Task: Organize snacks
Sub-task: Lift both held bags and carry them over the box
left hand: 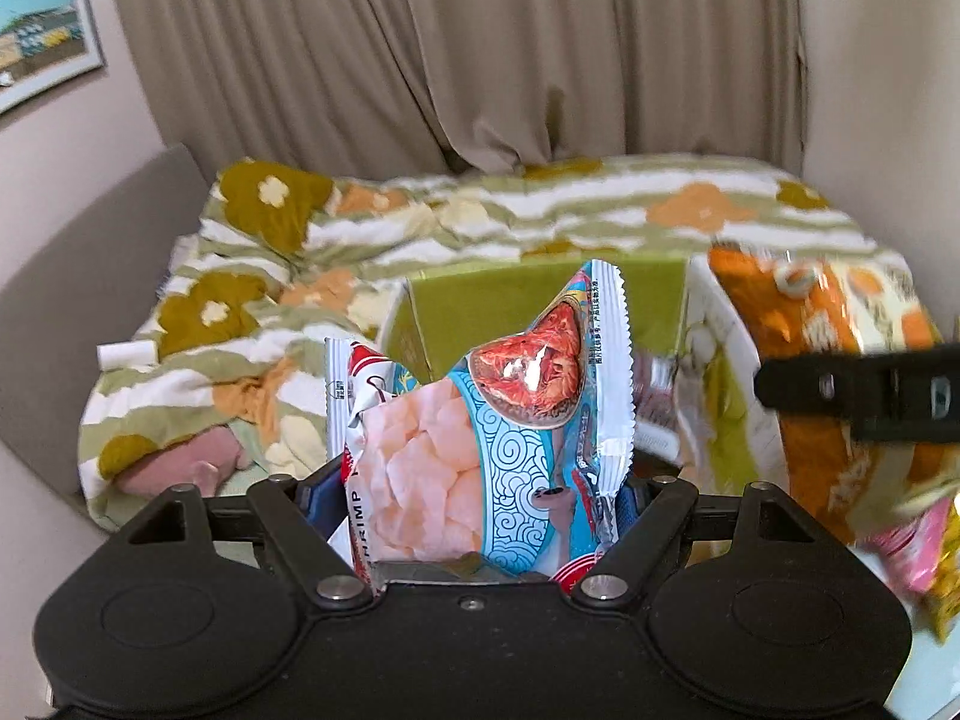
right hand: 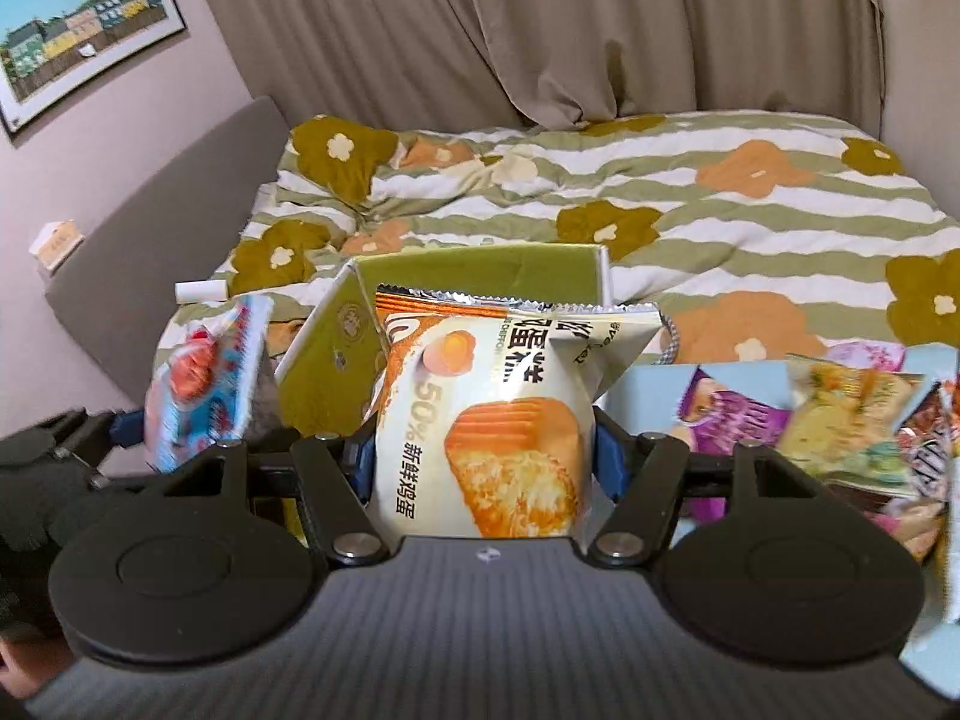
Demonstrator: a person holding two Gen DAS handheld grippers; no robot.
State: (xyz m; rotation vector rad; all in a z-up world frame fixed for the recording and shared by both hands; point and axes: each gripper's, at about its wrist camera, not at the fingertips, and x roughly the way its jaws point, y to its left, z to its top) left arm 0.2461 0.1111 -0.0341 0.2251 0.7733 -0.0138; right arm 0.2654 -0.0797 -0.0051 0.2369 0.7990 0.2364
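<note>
My left gripper [left hand: 474,498] is shut on a blue and white shrimp chip packet [left hand: 492,420] and holds it upright in front of an open green box [left hand: 480,306]. My right gripper [right hand: 483,450] is shut on a white and orange chiffon cake packet [right hand: 498,420], held before the same green box [right hand: 480,273]. In the right wrist view the shrimp packet [right hand: 204,384] and left gripper show at the left. In the left wrist view the cake packet [left hand: 828,372] and a black finger of the right gripper [left hand: 852,390] show at the right.
A floral striped duvet [right hand: 720,204] covers the bed behind the box. A light blue tray [right hand: 654,387] at the right holds several more snack packets, one purple [right hand: 738,420] and one yellow-green [right hand: 852,420]. A grey headboard [right hand: 156,240] and beige curtain [right hand: 540,30] stand behind.
</note>
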